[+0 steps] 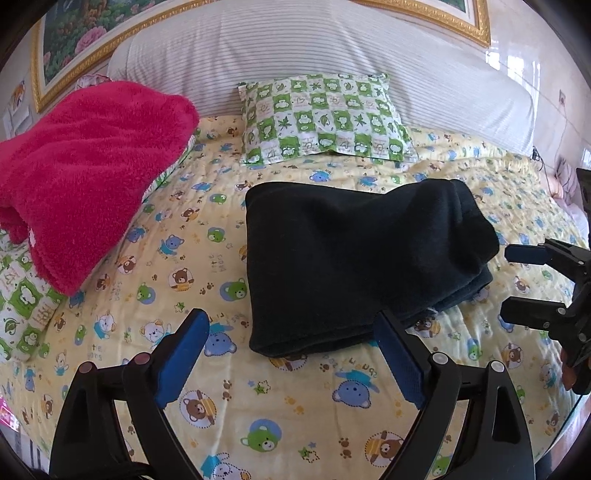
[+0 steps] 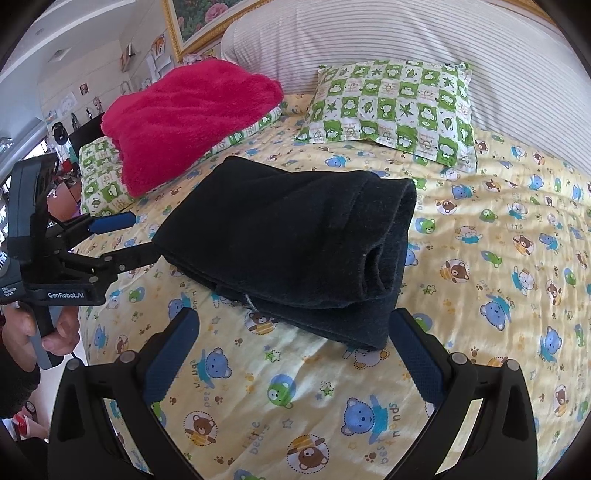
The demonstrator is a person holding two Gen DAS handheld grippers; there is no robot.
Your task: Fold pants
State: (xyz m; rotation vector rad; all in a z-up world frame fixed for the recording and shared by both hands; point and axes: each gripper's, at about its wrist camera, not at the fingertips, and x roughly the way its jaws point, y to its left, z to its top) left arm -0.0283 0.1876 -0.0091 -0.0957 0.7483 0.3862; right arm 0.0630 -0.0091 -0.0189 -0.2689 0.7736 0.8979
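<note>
A pair of black fleece pants (image 1: 354,266), folded into a thick rectangular bundle of several layers, is found lying on a pale yellow quilted bedspread printed with cartoon bears (image 1: 295,413), near the middle of the bed. A rolled, open end of the bundle is seen on the side facing the right wrist camera, and flat stacked edges are seen beneath it.

The left gripper (image 1: 291,332) is held low over the bedspread at the near edge of the bundle. Its blue-padded fingers (image 1: 184,350) are spread wide and nothing is held between them; the right-hand finger lies just beside the bundle's near corner, though contact cannot be confirmed. In the right wrist view the left gripper (image 2: 140,238) is seen from the side, with one finger tip meeting the bundle's edge and the hand (image 2: 40,328) gripping its handle.

The right gripper (image 2: 295,328) is likewise spread wide and empty, positioned just in front of the bundle's layered corner. In the left wrist view it (image 1: 511,282) is seen beside the bundle's right end, apart from the cloth.

A fluffy magenta blanket (image 1: 85,177) is recorded at the left of the bed, resting on green-and-white checked bedding. A green-and-white checked pillow (image 1: 325,118) lies beyond the pants, against a white ribbed headboard (image 1: 332,44). A gold-framed floral picture (image 1: 92,33) is mounted on the wall above.
</note>
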